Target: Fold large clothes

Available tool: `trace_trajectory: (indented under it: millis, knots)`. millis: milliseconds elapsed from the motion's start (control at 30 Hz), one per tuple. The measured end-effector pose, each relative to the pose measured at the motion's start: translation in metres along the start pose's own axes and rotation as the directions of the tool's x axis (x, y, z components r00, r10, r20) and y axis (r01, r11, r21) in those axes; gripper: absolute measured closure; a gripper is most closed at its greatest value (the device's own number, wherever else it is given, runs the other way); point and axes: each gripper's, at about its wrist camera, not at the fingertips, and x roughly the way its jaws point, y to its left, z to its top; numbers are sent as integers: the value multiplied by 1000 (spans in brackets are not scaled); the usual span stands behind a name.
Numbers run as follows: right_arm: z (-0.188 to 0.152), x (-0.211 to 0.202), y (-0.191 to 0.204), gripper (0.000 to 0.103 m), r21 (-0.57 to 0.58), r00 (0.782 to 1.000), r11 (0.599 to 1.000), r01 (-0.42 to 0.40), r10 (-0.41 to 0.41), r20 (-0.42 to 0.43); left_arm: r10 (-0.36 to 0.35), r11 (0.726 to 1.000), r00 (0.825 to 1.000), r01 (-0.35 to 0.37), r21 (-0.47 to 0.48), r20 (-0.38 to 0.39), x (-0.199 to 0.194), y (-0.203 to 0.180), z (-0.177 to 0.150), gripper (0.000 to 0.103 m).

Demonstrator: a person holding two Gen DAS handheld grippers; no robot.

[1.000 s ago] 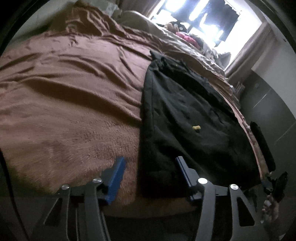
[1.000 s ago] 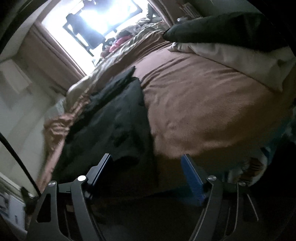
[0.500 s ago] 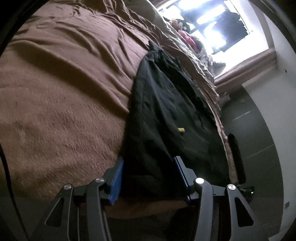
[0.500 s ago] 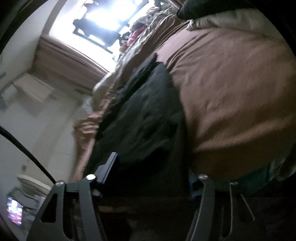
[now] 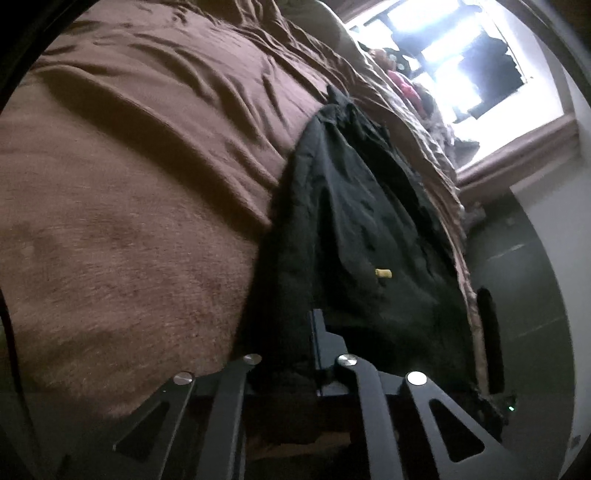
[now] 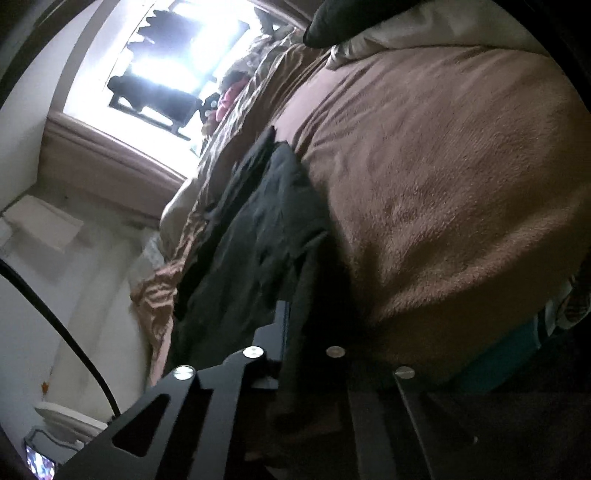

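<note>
Across most of both views spreads the bed (image 5: 122, 236), covered by a fuzzy brown blanket (image 6: 443, 192), with a bright window (image 5: 465, 62) beyond its far end and pale pillows (image 6: 424, 33) at another side. Along one long edge of the bed, running from the near edge toward the window, lies the black garment (image 5: 354, 229), long and rumpled, apparently a coat or heavy trousers, with a small yellow tag (image 5: 383, 273) on its upper face. At the garment's near end, on the corner toward the middle of the bed, the left gripper (image 5: 312, 339) has just been closing and now pinches the dark cloth between its jaws. At the other near corner, toward the bed's outer edge, the right gripper (image 6: 291, 332) has likewise just been closing and is clamped on the hem of the same garment. The step in hand looks like taking hold of the near end for a lengthwise fold. The next move probably calls for lifting both corners together, keeping the hem taut between them, and carrying it toward the far end so the edges meet without dragging the blanket or bunching the layers.
</note>
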Motion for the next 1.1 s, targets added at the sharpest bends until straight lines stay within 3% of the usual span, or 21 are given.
trace_trajectory:
  millis: [300, 600, 867, 1100]
  knots:
    - [-7, -26, 45, 103, -105, 996, 993, -58, 64, 55, -61, 998, 993, 59, 27, 105, -49, -20, 3, 100]
    - [-22, -68, 61, 103, -207, 991, 973, -104, 119, 62, -112, 992, 974, 99, 71, 195, -114, -39, -4, 100]
    - [-37, -105, 77, 103, -285, 985, 949, -136, 161, 68, -158, 985, 958, 136, 104, 239, -175, -49, -33, 100]
    - [-47, -129, 83, 103, -357, 979, 919, -168, 199, 53, -202, 978, 934, 175, 117, 296, -223, -50, -62, 100]
